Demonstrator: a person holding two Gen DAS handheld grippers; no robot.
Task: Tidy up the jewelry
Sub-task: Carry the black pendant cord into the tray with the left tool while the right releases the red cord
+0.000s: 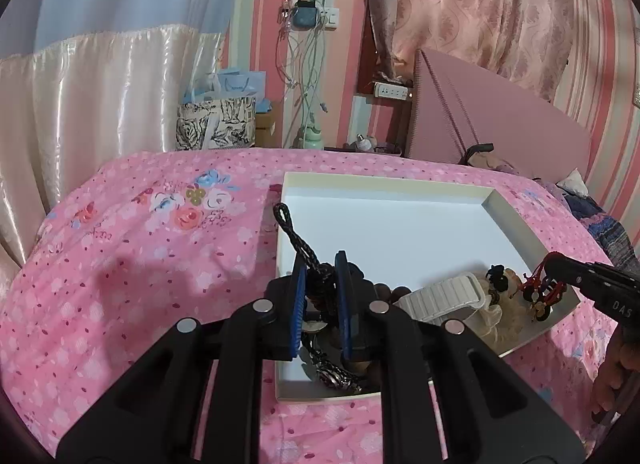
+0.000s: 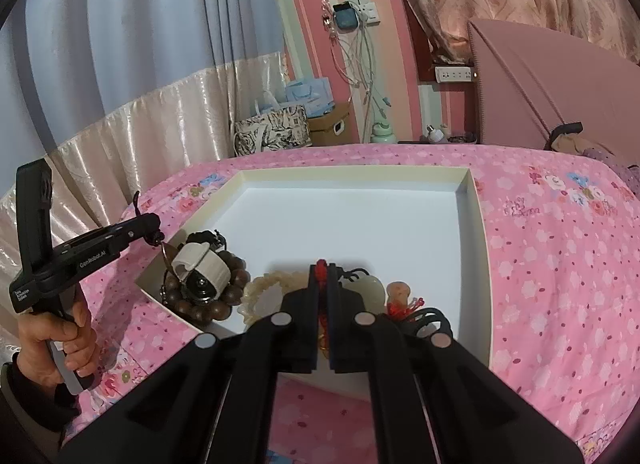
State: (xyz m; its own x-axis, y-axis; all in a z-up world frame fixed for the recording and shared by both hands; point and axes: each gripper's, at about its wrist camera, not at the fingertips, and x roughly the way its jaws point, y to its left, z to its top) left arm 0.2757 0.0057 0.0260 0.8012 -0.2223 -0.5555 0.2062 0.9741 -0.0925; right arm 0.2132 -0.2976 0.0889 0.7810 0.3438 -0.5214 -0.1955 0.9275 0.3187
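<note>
A shallow white tray (image 1: 516, 220) lies on a bed covered with a pink floral bedspread (image 1: 140, 248). The jewelry is gathered along the tray's near edge.

The left gripper (image 1: 322, 264) has its blue pads drawn in narrow and clamped on a black braided cord (image 1: 298, 242), which sticks up and away between the fingers over the tray's near left corner. Just below that gripper, inside the tray, lies a metal watch (image 1: 340, 376); to its right sit a white watch band (image 1: 444, 298) and a pale beaded bracelet (image 1: 506, 306).

The right gripper (image 2: 321, 268) is fully closed on a red knotted cord (image 2: 321, 267), pinched between its pads above the tray's near edge. Directly beyond and right of its tips lie a pale jade pendant (image 2: 370, 290) and red tassel threads (image 2: 404, 306). To its left rests a dark wooden bead bracelet (image 2: 228, 292), touching the pale bracelet. A hand (image 2: 60, 338) grips the left gripper's handle beside the tray.
</note>
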